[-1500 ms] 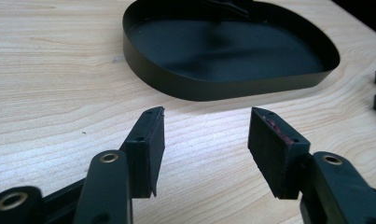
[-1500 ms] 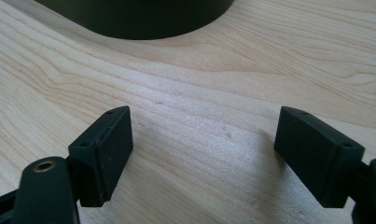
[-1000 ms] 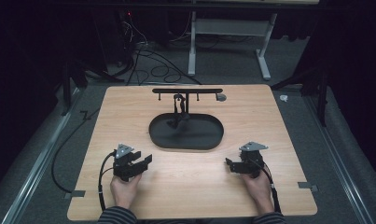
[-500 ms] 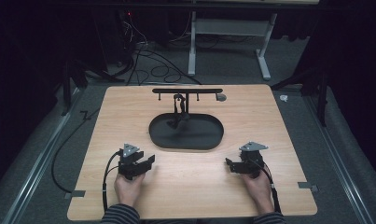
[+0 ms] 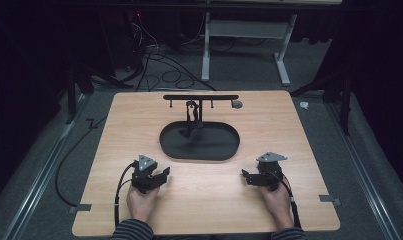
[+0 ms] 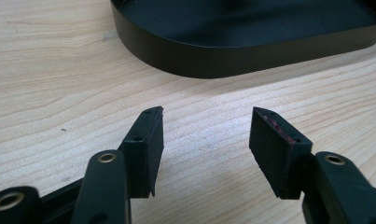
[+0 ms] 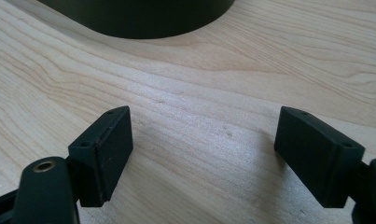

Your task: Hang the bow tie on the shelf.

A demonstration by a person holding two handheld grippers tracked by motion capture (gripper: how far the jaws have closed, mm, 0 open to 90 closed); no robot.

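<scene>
Edging slightly forward toward the black tray (image 5: pixel 199 145), left gripper (image 5: pixel 161 176) nears it, right gripper (image 5: pixel 245 177) unmoved; both jaws apart, empty.

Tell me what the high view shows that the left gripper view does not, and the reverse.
High view alone: the stand's crossbar on its post, both hands, the right gripper, the floor cables. Left gripper view alone: the left gripper from close up, its jaws open with bare wood between them, and reddish marks on one pad. Both: the black oval tray and the wooden table.
</scene>
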